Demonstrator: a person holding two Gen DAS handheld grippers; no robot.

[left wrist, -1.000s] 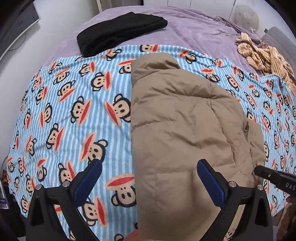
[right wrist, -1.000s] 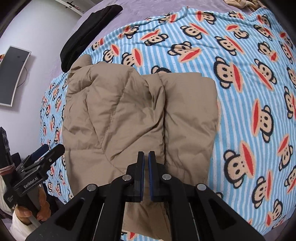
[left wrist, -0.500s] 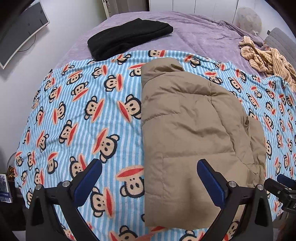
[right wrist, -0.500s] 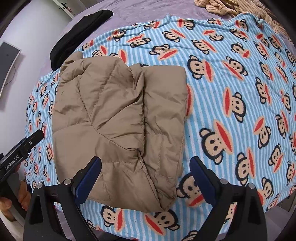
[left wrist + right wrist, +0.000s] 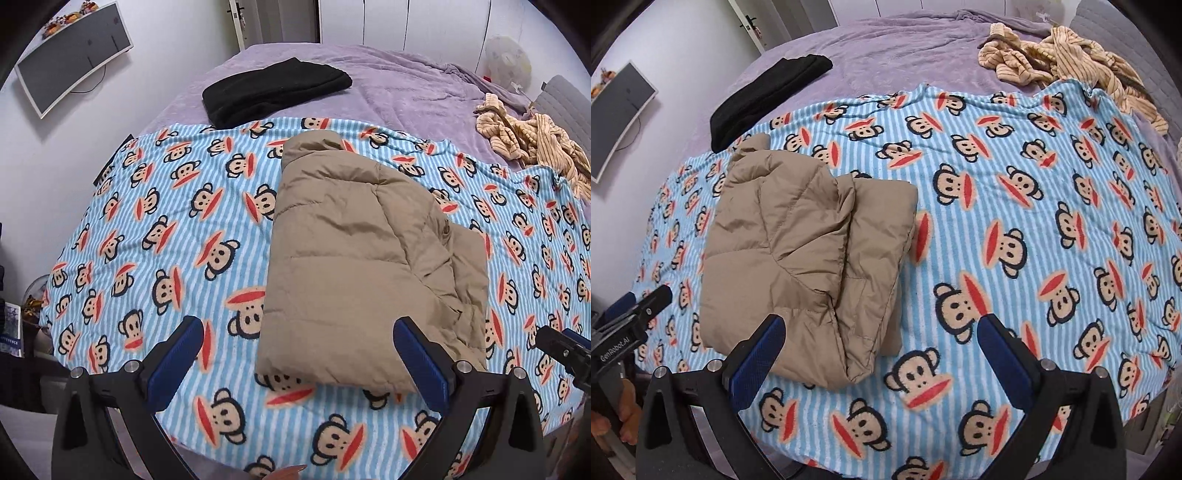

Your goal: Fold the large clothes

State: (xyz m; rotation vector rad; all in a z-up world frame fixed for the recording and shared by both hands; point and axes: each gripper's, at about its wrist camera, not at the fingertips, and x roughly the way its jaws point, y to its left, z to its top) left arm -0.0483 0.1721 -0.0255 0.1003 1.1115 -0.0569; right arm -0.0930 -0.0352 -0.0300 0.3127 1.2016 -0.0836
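**A:** Quick count of what was on the bed [image 5: 388,85]? I got three bits of clothing.

**B:** Same. One tan puffer jacket [image 5: 369,251], folded into a thick bundle and lying on the monkey blanket [image 5: 155,229], roughly in the middle of it. One black garment [image 5: 273,88], folded, on the purple cover behind the blanket, its near edge just touching the blanket's far edge. And one striped beige garment [image 5: 1067,55] in a crumpled heap at the far right corner, partly lying over the blanket edge.

**A:** Grippers?

**B:** Two. The left gripper [image 5: 295,350] had its jaws wide apart with nothing between the pads (the jacket's near edge just showed in the gap below it). The right gripper [image 5: 879,350] had also just been opening, and its jaws stood wide apart, clear of the jacket, with nothing pinched.

**A:** Anything that holds stuff? Bins, baskets?

**B:** None that I could make out. Only the blanket carrying the jacket. Off the bed there was one monitor [image 5: 74,48] on the left wall and one round white thing [image 5: 508,61] at the back, too blurry to name.
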